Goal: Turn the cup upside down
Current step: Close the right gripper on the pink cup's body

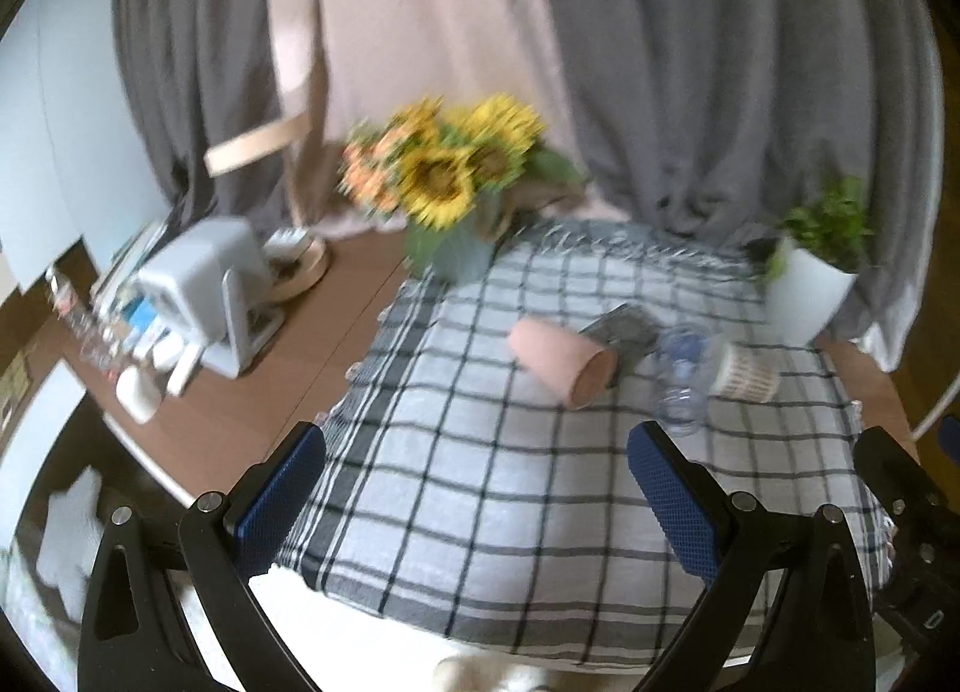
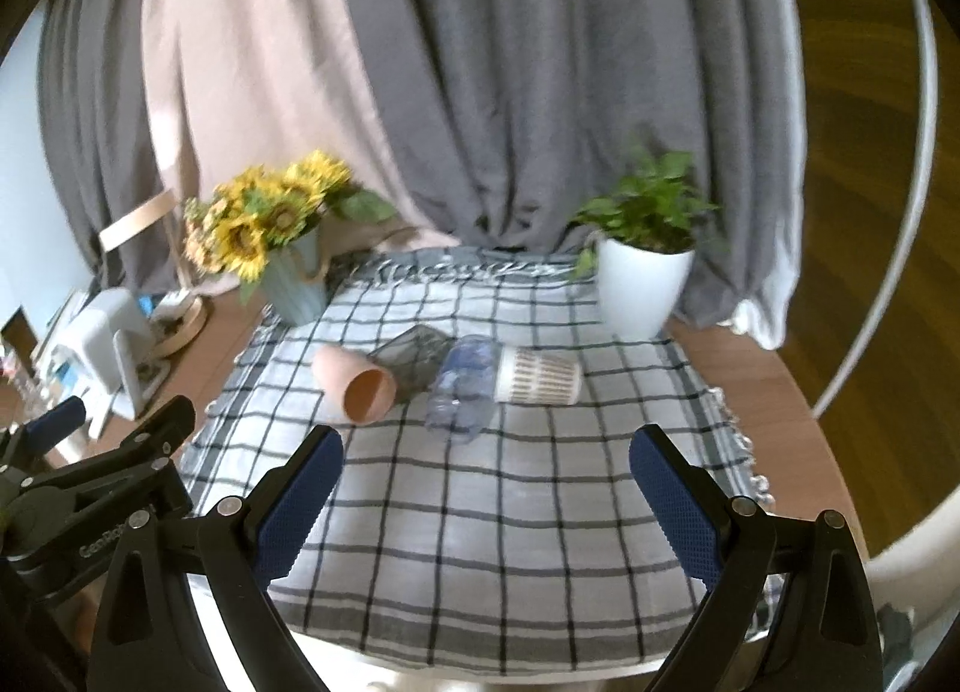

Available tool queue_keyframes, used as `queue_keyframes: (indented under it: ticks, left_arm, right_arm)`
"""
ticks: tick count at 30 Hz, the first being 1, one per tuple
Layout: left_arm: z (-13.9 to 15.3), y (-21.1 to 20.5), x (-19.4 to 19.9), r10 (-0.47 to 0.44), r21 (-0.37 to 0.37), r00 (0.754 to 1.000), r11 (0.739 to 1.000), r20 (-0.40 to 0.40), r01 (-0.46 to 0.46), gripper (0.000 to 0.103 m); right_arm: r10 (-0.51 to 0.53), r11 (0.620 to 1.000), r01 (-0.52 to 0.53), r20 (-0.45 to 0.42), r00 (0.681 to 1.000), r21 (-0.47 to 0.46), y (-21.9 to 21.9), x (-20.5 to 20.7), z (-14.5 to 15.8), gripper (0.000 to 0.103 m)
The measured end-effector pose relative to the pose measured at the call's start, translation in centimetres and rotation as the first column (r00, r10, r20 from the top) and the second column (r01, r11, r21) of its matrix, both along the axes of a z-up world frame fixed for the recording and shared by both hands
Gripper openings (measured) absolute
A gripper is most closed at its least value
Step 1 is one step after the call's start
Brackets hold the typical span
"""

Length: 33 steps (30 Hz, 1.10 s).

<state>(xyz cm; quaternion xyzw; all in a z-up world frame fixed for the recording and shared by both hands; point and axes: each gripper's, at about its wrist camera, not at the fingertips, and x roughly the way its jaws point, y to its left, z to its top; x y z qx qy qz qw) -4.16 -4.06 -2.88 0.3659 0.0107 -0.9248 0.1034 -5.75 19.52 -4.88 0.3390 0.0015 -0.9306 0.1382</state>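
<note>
A pink cup (image 1: pixel 561 361) lies on its side on the checked cloth (image 1: pixel 480 488), mouth toward me; it also shows in the right wrist view (image 2: pixel 357 383). A white patterned cup (image 1: pixel 747 373) lies on its side to the right, also in the right wrist view (image 2: pixel 540 375). A clear plastic bottle (image 2: pixel 462 389) lies between them. My left gripper (image 1: pixel 477 488) is open and empty, above the near part of the cloth, well short of the cups. My right gripper (image 2: pixel 486 488) is open and empty too, also short of them.
A sunflower vase (image 2: pixel 294 278) stands at the cloth's far left and a white plant pot (image 2: pixel 639 290) at the far right. A dark flat packet (image 2: pixel 414 359) lies behind the cups. A white appliance (image 1: pixel 204 296) and clutter sit on the brown table at left. Curtains hang behind.
</note>
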Motion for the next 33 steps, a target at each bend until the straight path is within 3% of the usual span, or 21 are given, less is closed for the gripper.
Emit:
queue_keyframes:
  ticks: [8, 14, 20, 23, 25, 30, 33]
  left_arm:
    - [-4.0, -5.5, -4.8, 0.147, 0.04, 0.981, 0.987, 0.128, -0.153, 0.103]
    - [-7.3, -9.1, -9.3, 0.228, 0.083, 0.949, 0.964, 0.218, -0.251, 0.103]
    - [-10.4, -11.8, -13.4, 0.286, 0.127, 0.908, 0.933, 0.305, -0.336, 0.103]
    - [-11.8, -12.9, -15.2, 0.322, 0.105, 0.887, 0.922, 0.33, -0.373, 0.103]
    - [-12.6, -13.5, -16.1, 0.344, 0.092, 0.875, 0.914, 0.341, -0.396, 0.103]
    - [-14.7, -14.5, -17.9, 0.363, 0.064, 0.851, 0.907, 0.381, -0.416, 0.102]
    - [-15.8, -14.6, -18.5, 0.375, 0.052, 0.838, 0.902, 0.396, -0.429, 0.102]
  right_arm:
    - [0.169, 0.983, -0.176, 0.118, 0.979, 0.057, -6.6, -6.1, -2.6, 0.097]
    - [0.291, 0.938, -0.326, 0.247, 0.924, 0.118, -13.0, -12.5, -5.2, 0.097]
    - [0.409, 0.842, -0.498, 0.355, 0.841, 0.208, -19.7, -17.2, -7.6, 0.096]
    - [0.444, 0.793, -0.567, 0.425, 0.789, 0.225, -22.5, -19.3, -9.2, 0.096]
    - [0.447, 0.766, -0.596, 0.466, 0.764, 0.242, -24.0, -20.6, -10.2, 0.094]
    - [0.455, 0.677, -0.692, 0.598, 0.66, 0.249, -27.2, -23.2, -13.6, 0.088]
    - [0.433, 0.626, -0.729, 0.653, 0.621, 0.278, -28.7, -24.1, -15.7, 0.084]
